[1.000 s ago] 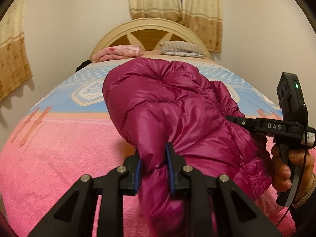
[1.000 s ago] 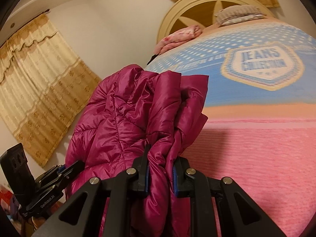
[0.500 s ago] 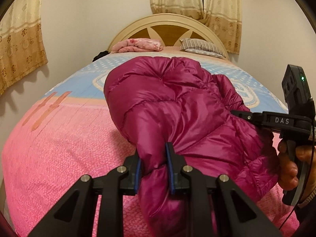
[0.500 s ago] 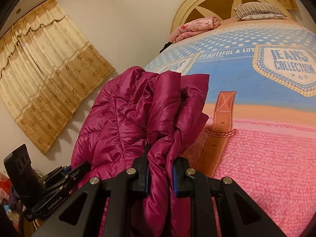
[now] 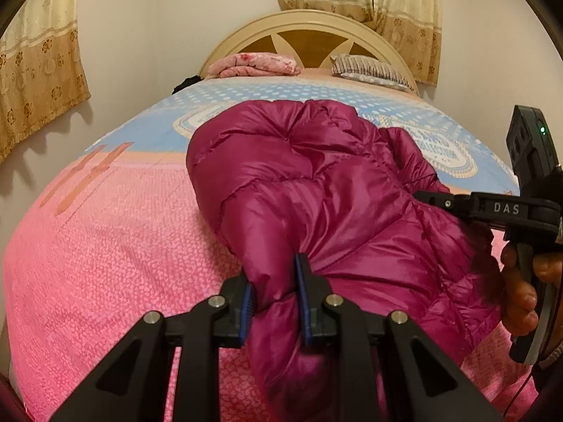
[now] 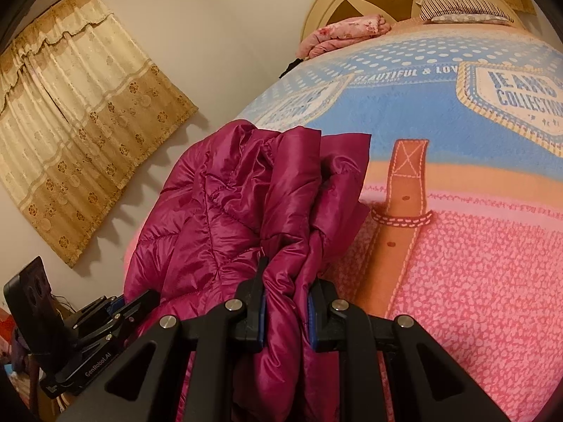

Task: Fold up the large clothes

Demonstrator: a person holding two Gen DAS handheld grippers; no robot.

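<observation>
Two tools hold one glossy magenta quilted puffer jacket (image 5: 316, 204): the left tool (image 5: 274, 302) pinches a bunched fold between its blue pads, and the right tool (image 6: 286, 311) is clamped on another gathered edge. The jacket's bulk runs away from the tools toward the headboard, its long axis roughly along the bed, lying over the pink speckled end of the printed fleece blanket (image 5: 105, 246). Farther on the blanket turns blue with a "JEANS COLLECTION" badge (image 6: 520, 98). At the cream arched headboard (image 5: 309, 35) lie a pink folded quilt (image 5: 253, 65) and a striped pillow (image 5: 369, 70). Beige floral curtains (image 6: 77, 119) hang on white walls.
</observation>
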